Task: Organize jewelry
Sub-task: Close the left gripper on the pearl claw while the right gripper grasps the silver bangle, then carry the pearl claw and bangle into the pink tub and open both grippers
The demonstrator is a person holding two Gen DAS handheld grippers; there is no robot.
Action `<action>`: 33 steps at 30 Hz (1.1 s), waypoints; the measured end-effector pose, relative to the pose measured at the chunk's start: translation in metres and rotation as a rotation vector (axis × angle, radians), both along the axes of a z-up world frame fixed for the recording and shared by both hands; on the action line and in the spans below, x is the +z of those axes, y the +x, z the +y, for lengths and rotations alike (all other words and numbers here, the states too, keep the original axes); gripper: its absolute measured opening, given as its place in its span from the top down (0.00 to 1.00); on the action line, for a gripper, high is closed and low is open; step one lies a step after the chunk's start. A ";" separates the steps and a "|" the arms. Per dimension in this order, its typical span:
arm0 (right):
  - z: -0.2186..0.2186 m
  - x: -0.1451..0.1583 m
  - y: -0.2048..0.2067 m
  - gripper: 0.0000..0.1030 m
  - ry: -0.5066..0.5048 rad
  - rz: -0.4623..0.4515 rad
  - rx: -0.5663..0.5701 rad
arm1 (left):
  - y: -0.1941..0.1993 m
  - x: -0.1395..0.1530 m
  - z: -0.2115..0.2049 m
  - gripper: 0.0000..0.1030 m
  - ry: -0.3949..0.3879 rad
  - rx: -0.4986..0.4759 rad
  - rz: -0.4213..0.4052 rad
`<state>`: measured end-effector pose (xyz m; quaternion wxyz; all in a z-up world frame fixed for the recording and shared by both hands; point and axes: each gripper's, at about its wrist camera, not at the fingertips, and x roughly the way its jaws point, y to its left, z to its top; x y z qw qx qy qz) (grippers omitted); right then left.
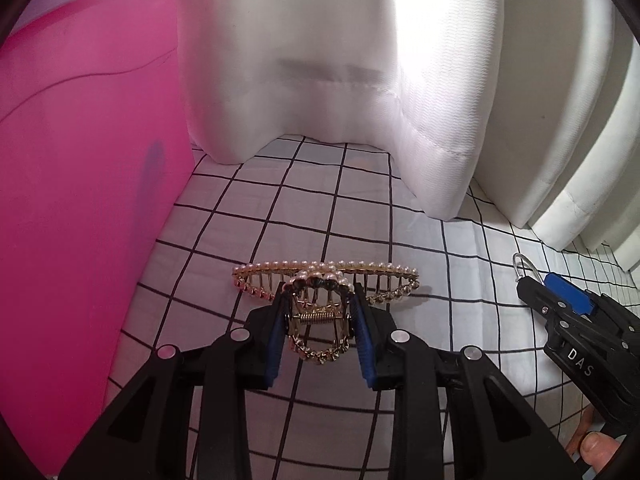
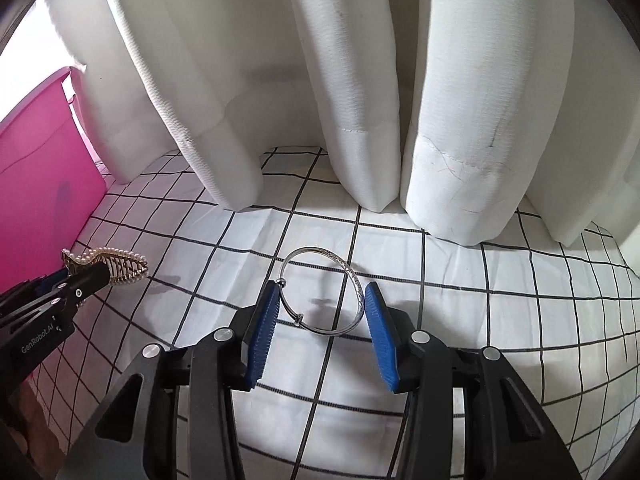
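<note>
Clamping the clip (image 1: 325,294) in my left gripper (image 1: 320,320) and the bangle (image 2: 324,292) across my right gripper (image 2: 325,312), I hold both above the cloth (image 2: 480,300), the pink bin (image 1: 88,160) nearest my left at nine o'clock.

My left gripper (image 1: 320,320) sits at the lower centre of its own view, blue pads (image 1: 276,344) closed on a pearl hair claw (image 1: 326,280). My right gripper (image 2: 322,320), lower centre of its view, pinches a silver bangle (image 2: 324,292) between its pads. My thumb (image 1: 596,446) shows at the lower right of the left view.
</note>
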<state>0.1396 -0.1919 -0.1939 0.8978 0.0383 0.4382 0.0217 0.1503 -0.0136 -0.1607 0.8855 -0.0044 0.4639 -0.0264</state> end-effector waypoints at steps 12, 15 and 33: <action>-0.010 0.041 -0.049 0.59 0.003 -0.031 0.006 | -0.033 0.039 -0.011 0.71 -0.023 -0.031 -0.037; -0.008 0.061 -0.062 0.59 -0.002 -0.054 0.024 | -0.042 0.056 -0.013 0.71 -0.028 -0.034 -0.057; 0.035 0.197 -0.079 0.59 0.007 -0.282 0.177 | -0.067 0.190 0.010 0.71 -0.045 0.056 -0.291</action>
